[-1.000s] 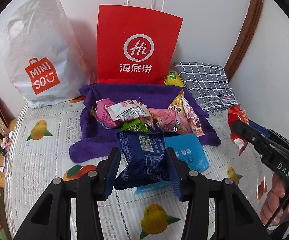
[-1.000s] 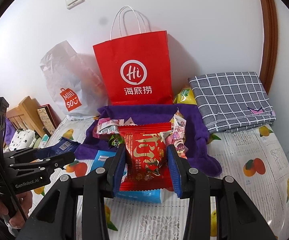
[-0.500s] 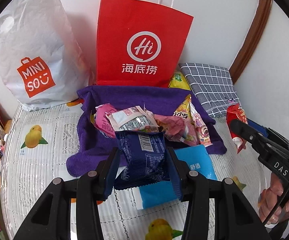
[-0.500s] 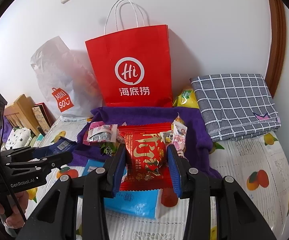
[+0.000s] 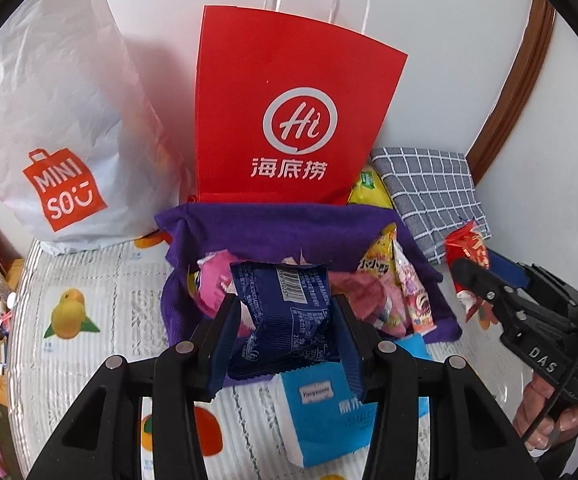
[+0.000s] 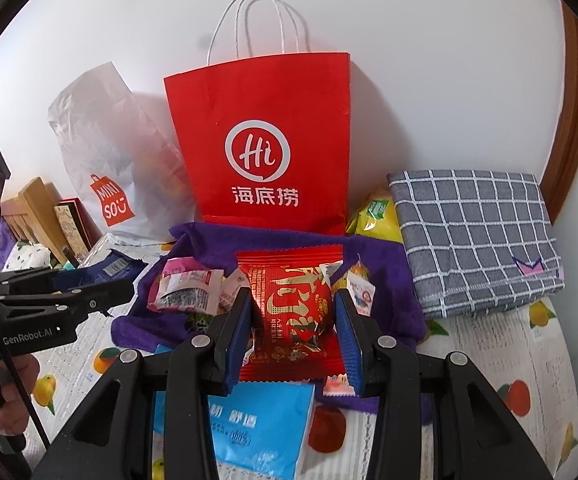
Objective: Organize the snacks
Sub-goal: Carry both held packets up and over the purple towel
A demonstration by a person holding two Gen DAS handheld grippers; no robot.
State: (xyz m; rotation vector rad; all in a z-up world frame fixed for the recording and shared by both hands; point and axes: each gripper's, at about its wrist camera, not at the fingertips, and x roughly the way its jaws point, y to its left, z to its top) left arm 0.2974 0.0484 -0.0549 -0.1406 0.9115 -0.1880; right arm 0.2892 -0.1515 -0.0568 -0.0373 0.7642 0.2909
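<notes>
Here the left gripper has its fingers partly closed on a dark blue snack packet, pinched at both side edges and held clear of the counter. Just beyond those fingers lies a purple cloth heaped with more snacks: pink packets to the left of the fingertips, yellow ones to the right. Under the fingers sits a light blue tissue pack. Behind the cloth stand a white plastic bag and a red paper bag.

To the right, the right gripper likewise pinches a red snack packet by its sides, fingers partly closed on it, lifted above the same cloth with the red paper bag straight ahead.

Both packets look light, puffy and crinkly, with slick foil that may slide; the contents likely crush easily. The present hold across the sealed side edges seems sound, gentle pressure being enough. A checked grey cloth lies folded far right of those fingers.
</notes>
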